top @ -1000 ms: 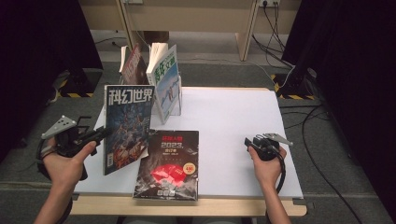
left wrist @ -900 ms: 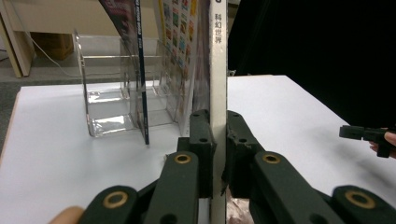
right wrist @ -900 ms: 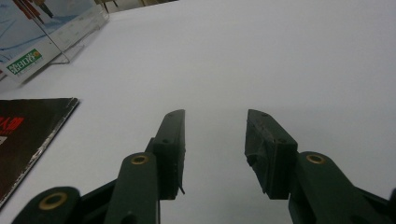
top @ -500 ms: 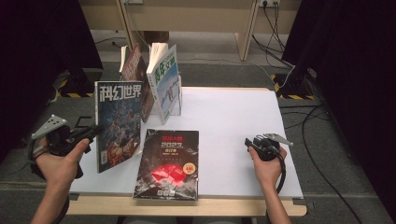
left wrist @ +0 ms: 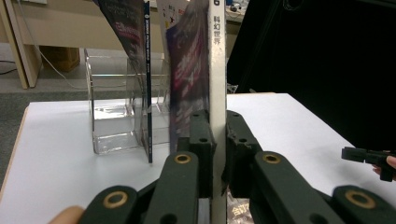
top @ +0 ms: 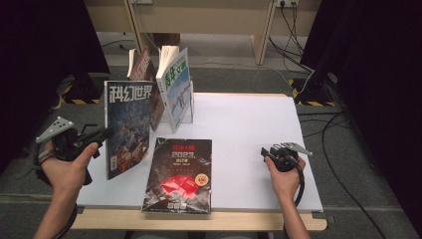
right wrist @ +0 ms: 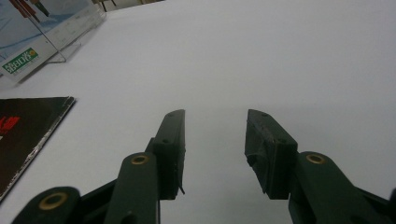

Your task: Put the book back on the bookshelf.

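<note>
Left gripper [top: 102,135] clamps the science-fiction magazine [top: 128,127] by its spine, upright over the table's [top: 249,124] left edge, presumably for shelving in the acrylic rack [left wrist: 116,116]. Right gripper [top: 266,153] rests open, idle.

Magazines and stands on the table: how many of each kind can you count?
Magazines: 4 (blue sci-fi magazine in the left tool, black magazine with red picture lying flat, pale blue-and-white magazine and dark red one standing in the stand)
Clear plastic stand: 1
Total: 5
</note>
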